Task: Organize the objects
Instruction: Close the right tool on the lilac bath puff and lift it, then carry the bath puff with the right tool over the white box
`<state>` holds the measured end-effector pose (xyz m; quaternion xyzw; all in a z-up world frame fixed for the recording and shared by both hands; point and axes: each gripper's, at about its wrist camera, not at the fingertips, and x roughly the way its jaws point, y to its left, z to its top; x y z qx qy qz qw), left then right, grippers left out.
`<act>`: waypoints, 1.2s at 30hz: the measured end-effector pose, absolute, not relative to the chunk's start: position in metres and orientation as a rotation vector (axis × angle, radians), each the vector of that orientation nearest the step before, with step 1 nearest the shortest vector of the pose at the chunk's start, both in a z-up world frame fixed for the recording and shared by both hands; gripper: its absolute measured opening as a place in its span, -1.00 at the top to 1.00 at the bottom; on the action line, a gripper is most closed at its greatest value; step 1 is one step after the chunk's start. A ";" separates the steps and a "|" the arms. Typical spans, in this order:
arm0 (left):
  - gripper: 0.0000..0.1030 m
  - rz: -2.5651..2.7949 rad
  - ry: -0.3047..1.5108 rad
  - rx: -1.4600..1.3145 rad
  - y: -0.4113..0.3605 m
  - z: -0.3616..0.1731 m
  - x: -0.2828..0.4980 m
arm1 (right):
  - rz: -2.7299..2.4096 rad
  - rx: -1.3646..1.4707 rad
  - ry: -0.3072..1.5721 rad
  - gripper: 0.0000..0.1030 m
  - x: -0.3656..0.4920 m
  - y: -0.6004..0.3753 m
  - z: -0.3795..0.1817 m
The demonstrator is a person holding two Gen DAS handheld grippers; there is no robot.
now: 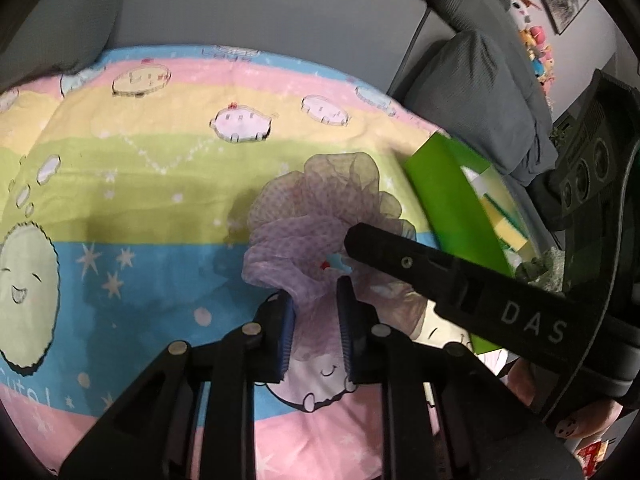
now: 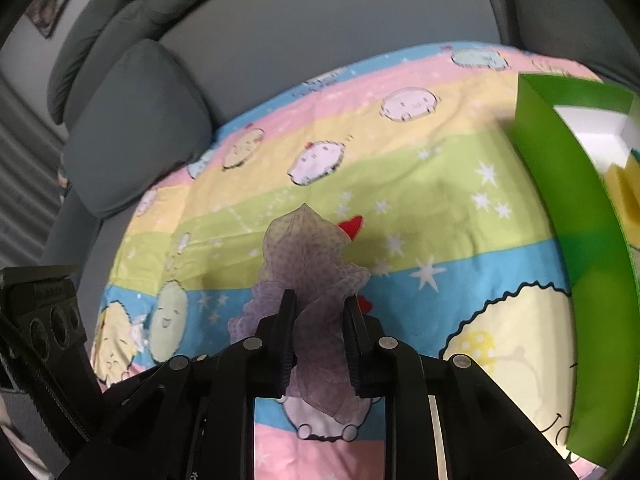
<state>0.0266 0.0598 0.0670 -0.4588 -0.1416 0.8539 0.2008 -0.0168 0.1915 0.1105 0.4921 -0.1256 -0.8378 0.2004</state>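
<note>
L tongs + R tongs both clamped on purple mesh pouf — over pastel blanket, green box beside

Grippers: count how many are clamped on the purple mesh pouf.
2. The left gripper pinches the near edge of the purple mesh pouf; the right gripper is shut on another fold of it and reaches in from the right in the left wrist view.
</note>
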 end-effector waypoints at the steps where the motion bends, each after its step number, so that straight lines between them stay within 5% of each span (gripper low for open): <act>1: 0.67 2.397 -0.389 -1.265 0.060 0.070 0.029 | -2.345 1.361 -0.349 0.53 -0.015 0.192 0.114; 36: 0.66 2.449 -0.187 -0.880 0.126 0.148 0.061 | -2.555 0.932 -0.489 0.53 0.040 0.269 0.197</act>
